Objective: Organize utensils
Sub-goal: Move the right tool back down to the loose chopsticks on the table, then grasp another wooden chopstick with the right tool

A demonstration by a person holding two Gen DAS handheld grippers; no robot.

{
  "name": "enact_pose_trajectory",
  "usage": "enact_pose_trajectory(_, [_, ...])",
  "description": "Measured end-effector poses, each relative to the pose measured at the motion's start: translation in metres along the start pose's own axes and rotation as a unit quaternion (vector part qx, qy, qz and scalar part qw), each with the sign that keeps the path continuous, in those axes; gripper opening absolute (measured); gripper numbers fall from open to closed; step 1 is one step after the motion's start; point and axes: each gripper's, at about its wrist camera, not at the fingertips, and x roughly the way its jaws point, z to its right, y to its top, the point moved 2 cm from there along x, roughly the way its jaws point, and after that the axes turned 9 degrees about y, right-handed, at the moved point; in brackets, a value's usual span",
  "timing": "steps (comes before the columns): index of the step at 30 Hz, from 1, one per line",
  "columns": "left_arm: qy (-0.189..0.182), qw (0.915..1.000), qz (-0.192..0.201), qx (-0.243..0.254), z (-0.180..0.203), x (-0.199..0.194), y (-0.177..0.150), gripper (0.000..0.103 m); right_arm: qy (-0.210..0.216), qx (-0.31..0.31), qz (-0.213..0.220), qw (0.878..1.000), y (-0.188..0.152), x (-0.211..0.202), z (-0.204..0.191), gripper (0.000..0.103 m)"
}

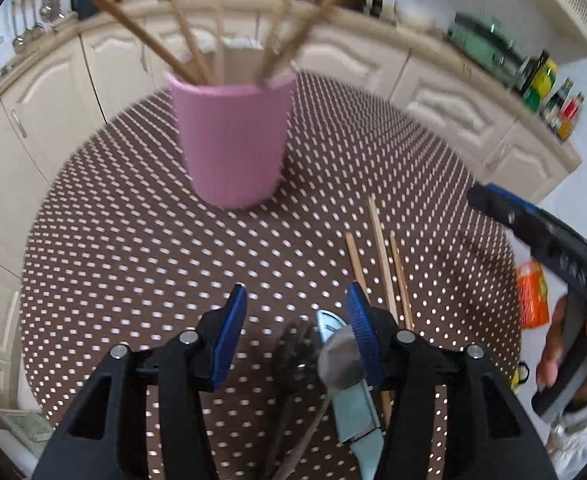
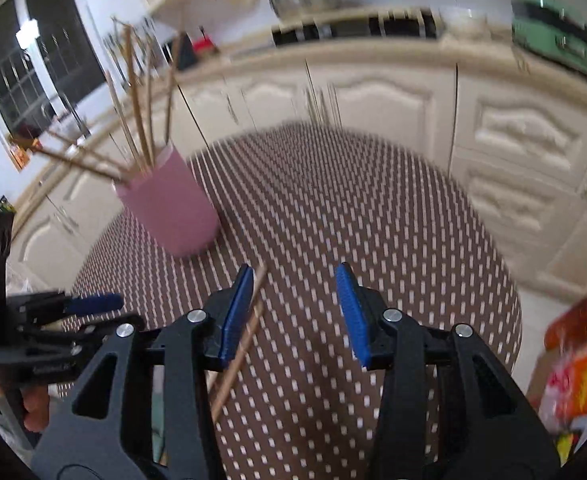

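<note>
A pink cup (image 1: 233,140) holding several wooden chopsticks (image 1: 181,36) stands on the brown dotted table (image 1: 133,248). My left gripper (image 1: 297,320) hangs open above a metal spoon (image 1: 339,354), a dark utensil (image 1: 297,354) and a knife with a pale blue handle (image 1: 353,412); its pads press on none of them. Three loose chopsticks (image 1: 381,256) lie just right of its right finger. My right gripper (image 2: 295,308) is open with nothing between its fingers, and loose chopsticks (image 2: 241,356) lie by its left finger. The pink cup (image 2: 173,208) is to its far left.
Cream kitchen cabinets (image 1: 445,104) curve around behind the table. An orange packet (image 1: 533,296) lies off the table's right edge, also seen as the orange packet (image 2: 573,376). A hand (image 1: 565,356) holds the right gripper's handle. Bottles (image 1: 549,84) stand on the counter.
</note>
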Motion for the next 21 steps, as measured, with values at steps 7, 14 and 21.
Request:
enact_pose_trajectory(7, [0.006, 0.9972, -0.073, 0.02, 0.03, 0.04, 0.011, 0.039, 0.009, 0.018, -0.082, 0.996, -0.027, 0.016, 0.002, 0.044])
enact_pose_trajectory(14, [0.025, 0.9955, -0.083, 0.037, 0.047, 0.052, 0.016, 0.038, 0.022, 0.027, -0.105, 0.994, -0.031, 0.017, 0.003, 0.044])
enact_pose_trajectory(21, [0.052, 0.9948, -0.077, 0.041, 0.056, 0.057, 0.021, 0.028, 0.02, 0.015, -0.134, 0.991, -0.034, 0.02, -0.009, 0.043])
